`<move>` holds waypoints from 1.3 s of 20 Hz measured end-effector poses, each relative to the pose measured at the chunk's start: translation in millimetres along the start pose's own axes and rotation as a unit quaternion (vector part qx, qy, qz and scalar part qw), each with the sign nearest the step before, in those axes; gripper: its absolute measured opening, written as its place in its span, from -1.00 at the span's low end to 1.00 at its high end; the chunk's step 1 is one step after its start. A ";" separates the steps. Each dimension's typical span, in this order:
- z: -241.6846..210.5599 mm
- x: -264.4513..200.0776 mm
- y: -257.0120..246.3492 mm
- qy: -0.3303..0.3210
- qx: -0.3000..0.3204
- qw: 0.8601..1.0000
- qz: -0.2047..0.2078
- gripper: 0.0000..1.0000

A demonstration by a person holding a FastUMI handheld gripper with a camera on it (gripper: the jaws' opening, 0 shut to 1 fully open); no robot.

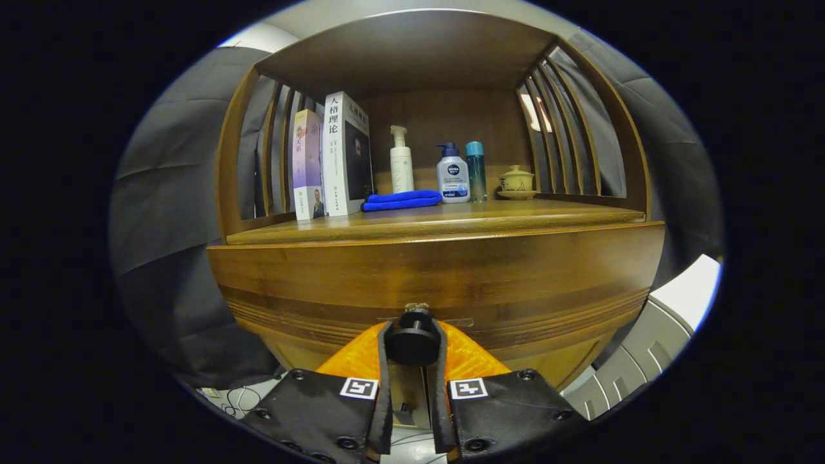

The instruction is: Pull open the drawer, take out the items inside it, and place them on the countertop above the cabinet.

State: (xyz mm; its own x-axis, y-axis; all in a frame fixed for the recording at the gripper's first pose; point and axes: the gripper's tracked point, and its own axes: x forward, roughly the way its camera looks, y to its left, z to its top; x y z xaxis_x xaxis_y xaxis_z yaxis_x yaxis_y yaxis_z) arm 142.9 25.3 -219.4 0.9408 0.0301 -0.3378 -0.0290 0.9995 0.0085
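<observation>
A wooden cabinet fills the scene, its drawer front (438, 277) a wide brown panel with a round black knob (412, 341) low in the middle. My gripper (412, 345) is shut on that knob, one black finger pad pressing each side of it. Whether the drawer is pulled out at all cannot be told; its inside is hidden. Above the drawer runs the wooden countertop (464, 219), a shelf recess with slatted sides.
On the countertop stand two books (332, 161) at the left, a folded blue cloth (401, 200), a white pump bottle (401, 161), a blue-and-white pump bottle (452, 175), a teal bottle (475, 171) and a lidded yellow teacup (516, 182). The countertop's front strip is bare.
</observation>
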 end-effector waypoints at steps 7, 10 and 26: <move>-8.6 -31.8 3.6 0.007 0.002 1.000 0.009 -0.47; -11.5 -44.6 5.4 0.009 0.001 1.000 0.014 -0.47; -38.6 -124.7 14.8 0.023 -0.010 0.998 0.052 -0.46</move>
State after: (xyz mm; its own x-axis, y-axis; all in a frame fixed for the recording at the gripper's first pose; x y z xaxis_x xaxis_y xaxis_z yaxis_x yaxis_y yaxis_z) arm 12.1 36.3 -213.5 0.9158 0.1340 -0.3787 -0.1335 0.9907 0.0277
